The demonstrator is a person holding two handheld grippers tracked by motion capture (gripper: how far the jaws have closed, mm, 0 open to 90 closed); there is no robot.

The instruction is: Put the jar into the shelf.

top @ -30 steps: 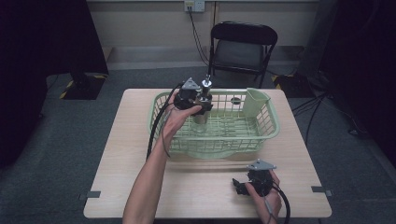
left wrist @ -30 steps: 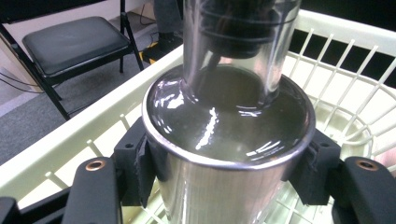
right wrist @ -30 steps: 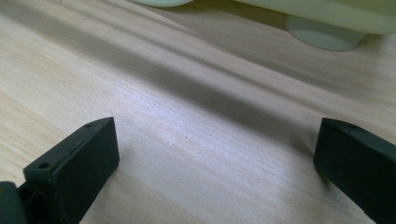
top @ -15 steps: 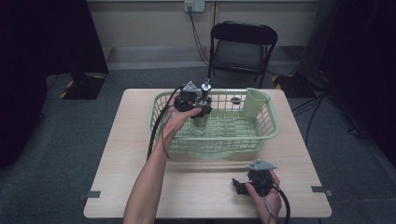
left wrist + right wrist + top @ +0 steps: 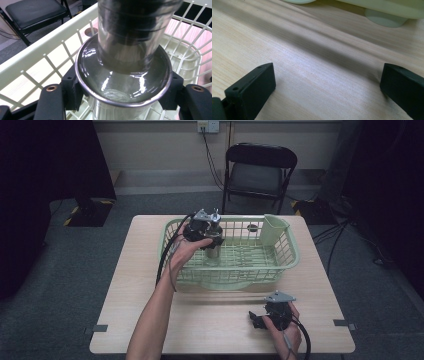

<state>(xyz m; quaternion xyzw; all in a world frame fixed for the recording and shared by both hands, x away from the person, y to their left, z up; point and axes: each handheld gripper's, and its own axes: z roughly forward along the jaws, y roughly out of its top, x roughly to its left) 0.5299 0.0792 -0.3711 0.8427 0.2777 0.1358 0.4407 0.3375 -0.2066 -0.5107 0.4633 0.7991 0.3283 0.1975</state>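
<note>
A shiny steel cup (image 5: 110, 100) stands upright between the jaws of my left gripper (image 5: 122, 87), which is shut on its rim. A blurred, darker glass-like tumbler (image 5: 132, 37) rises from the cup's mouth. In the high view the left gripper (image 5: 214, 242) holds the cup (image 5: 213, 253) inside the pale green wire basket (image 5: 230, 276), near its back left part. My right gripper (image 5: 256, 320) rests on the wooden table (image 5: 150, 320) near the front right edge. Its jaws stand wide open over bare wood in the right gripper view (image 5: 327, 82).
The basket has a solid green cutlery holder (image 5: 275, 231) in its back right corner and round feet (image 5: 384, 18) on the table. A black folding chair (image 5: 257, 170) stands behind the table. Cables trail from both grippers.
The left gripper has edged slightly lower in the basket with the cup still in it. The right gripper has stayed put.
</note>
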